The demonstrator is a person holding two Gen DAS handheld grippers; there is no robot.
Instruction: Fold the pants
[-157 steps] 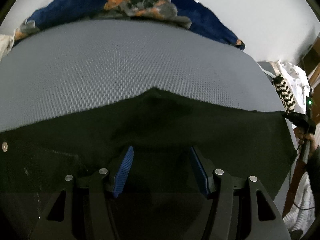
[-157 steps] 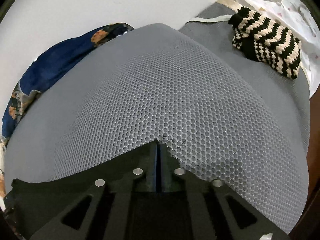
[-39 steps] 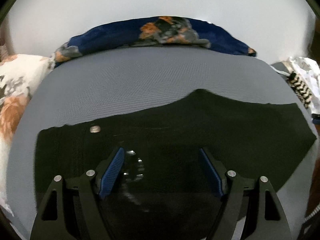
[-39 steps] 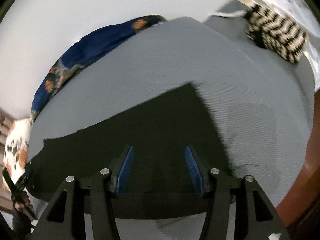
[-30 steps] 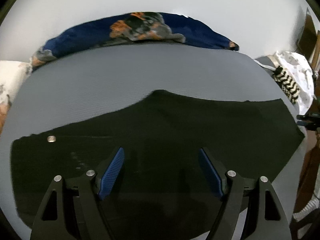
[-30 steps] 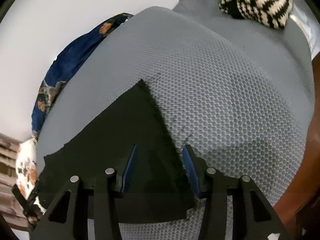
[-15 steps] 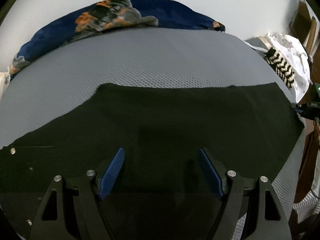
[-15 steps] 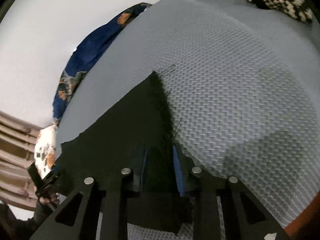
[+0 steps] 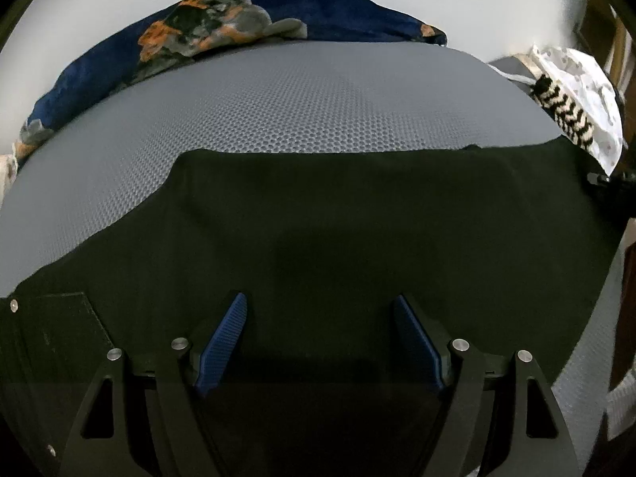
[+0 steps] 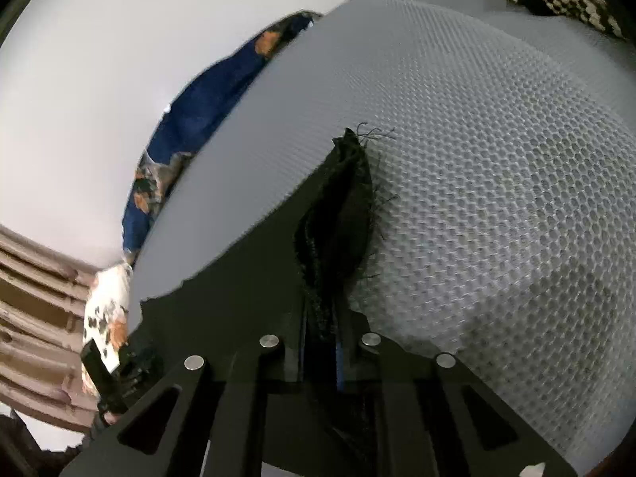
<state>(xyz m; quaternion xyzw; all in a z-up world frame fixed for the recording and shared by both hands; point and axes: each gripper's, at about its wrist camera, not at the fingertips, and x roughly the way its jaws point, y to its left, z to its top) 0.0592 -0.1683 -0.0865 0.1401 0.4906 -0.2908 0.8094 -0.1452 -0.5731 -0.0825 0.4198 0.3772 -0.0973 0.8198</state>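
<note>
Black pants lie spread flat on a grey mesh mattress. My left gripper hovers over their middle, blue pads wide apart and open, with only flat cloth beneath. In the right wrist view, my right gripper is at the leg end of the pants. Its jaws are closing, and the frayed hem corner is bunched and pinched between them, rising in a fold ahead of the tips. The waist end with a metal button shows at the lower left.
A blue floral blanket lies along the far mattress edge by a white wall. A black-and-cream knit piece and white spotted cloth sit at the right. Wooden furniture stands past the right edge.
The right jaws have narrowed from open around the hem to pinching it, and the hem has bunched up. The left gripper has sunk closer over the pants, still open.
</note>
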